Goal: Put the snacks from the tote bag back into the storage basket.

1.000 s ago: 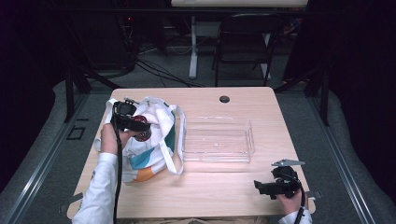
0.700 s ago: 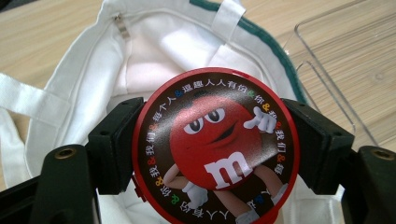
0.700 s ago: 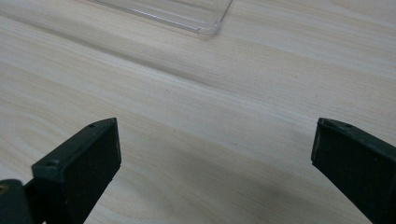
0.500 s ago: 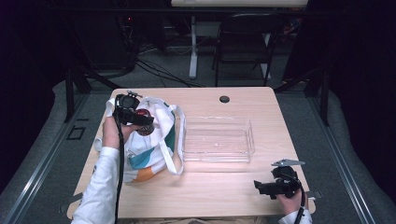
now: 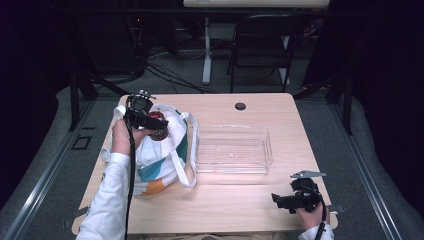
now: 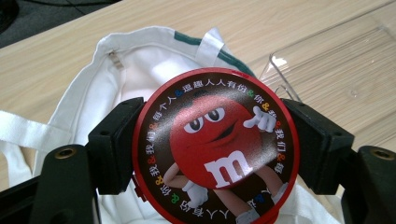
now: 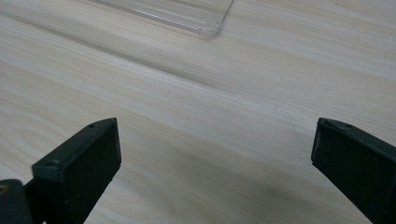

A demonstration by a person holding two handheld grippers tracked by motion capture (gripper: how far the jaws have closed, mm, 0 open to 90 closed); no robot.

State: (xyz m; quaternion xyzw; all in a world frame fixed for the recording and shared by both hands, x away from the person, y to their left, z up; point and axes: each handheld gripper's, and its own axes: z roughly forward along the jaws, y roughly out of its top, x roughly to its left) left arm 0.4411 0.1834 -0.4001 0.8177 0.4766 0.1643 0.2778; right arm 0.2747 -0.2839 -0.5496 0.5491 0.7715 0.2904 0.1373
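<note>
Sitting between left gripper (image 6: pixel 210 154) jaws: tin (image 6: pixel 214 144)

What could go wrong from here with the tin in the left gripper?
1. The left gripper holds the round red tin only by its curved rim, above the tote bag; it could slip or rotate out.
2. The bag's loose strap lies near the clear tray and might snag a move toward it.
3. The right gripper sits open, too far off to help.
</note>
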